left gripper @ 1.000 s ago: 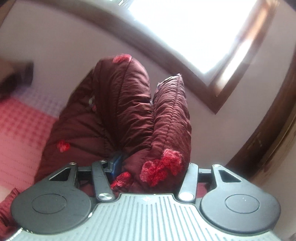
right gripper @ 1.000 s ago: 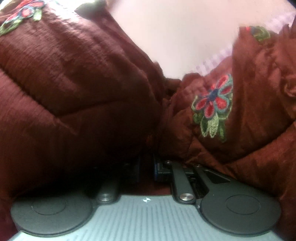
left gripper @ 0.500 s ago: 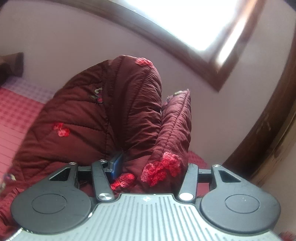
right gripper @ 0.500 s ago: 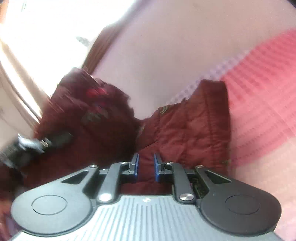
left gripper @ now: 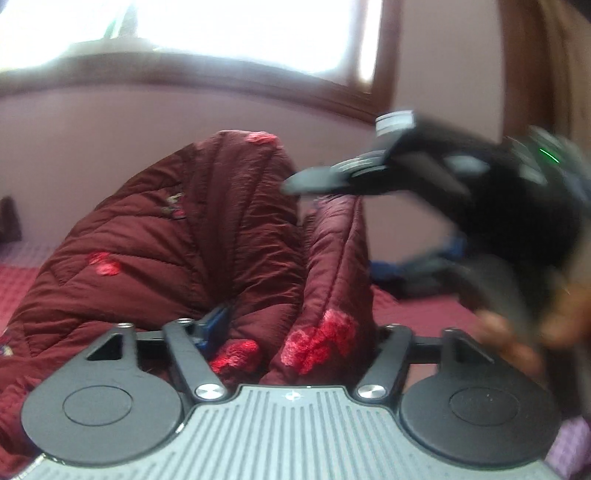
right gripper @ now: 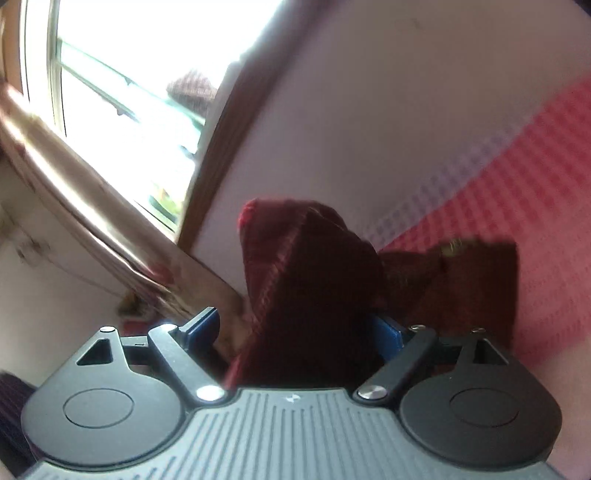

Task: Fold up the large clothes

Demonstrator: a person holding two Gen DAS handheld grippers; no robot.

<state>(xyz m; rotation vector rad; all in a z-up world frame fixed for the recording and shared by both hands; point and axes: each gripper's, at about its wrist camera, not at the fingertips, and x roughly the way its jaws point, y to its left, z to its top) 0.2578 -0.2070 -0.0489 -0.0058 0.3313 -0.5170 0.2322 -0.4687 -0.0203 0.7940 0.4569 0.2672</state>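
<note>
1. Left wrist view: a quilted maroon jacket with red embroidered flowers bunches up over a red checked bedspread.
2. The left gripper jaws clamp a thick jacket fold.
3. The right gripper jaws stand wide around another fold.
4. A bright wood-framed window is behind.

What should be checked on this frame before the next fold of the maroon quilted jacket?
1. Left gripper has the maroon quilted jacket between its fingers: ok.
2. Right gripper closed on jacket fabric: not ok, jaws wide.
3. Fabric bunched, not flat: not ok.
4. Grippers apart: cannot tell, the right one is a blur close by.
5. Checked bedspread bare beside the jacket: ok.
</note>
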